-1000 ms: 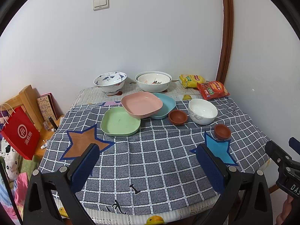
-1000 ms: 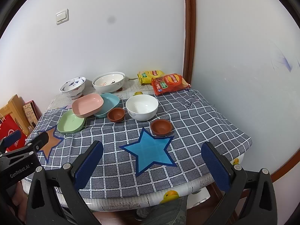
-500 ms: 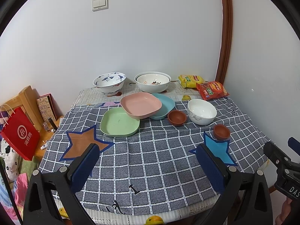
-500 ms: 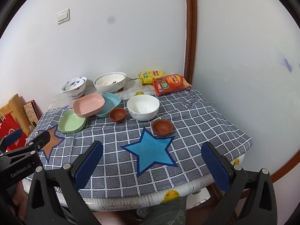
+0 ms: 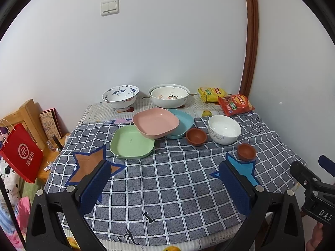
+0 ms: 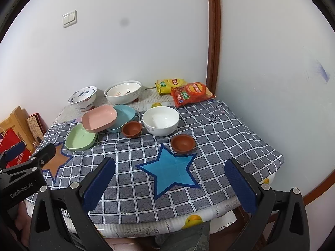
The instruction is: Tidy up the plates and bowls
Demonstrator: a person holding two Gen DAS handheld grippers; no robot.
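Observation:
On the checked tablecloth (image 5: 167, 177) a pink square plate (image 5: 156, 123) leans across a green plate (image 5: 132, 142) and a blue plate (image 5: 183, 123). A plain white bowl (image 5: 224, 129) sits to their right, with two small brown bowls (image 5: 196, 136) (image 5: 246, 151) near it. At the back stand a blue-patterned bowl (image 5: 120, 96) and a large white bowl (image 5: 169, 95). My left gripper (image 5: 167, 185) hovers open over the table's near edge, holding nothing. My right gripper (image 6: 170, 181) is open too, above the blue star (image 6: 170, 172), well short of the nearer brown bowl (image 6: 182, 143).
Two snack bags, yellow (image 5: 211, 94) and red (image 5: 235, 104), lie in the back right corner by the wall. A red paper bag (image 5: 22, 156) and a wooden rack (image 5: 27, 117) stand off the table's left side. White walls close the back and right.
Both views have drifted slightly; the dishes sit a touch higher and to the right in the right wrist view. Nothing on the table has moved and both grippers stay open.

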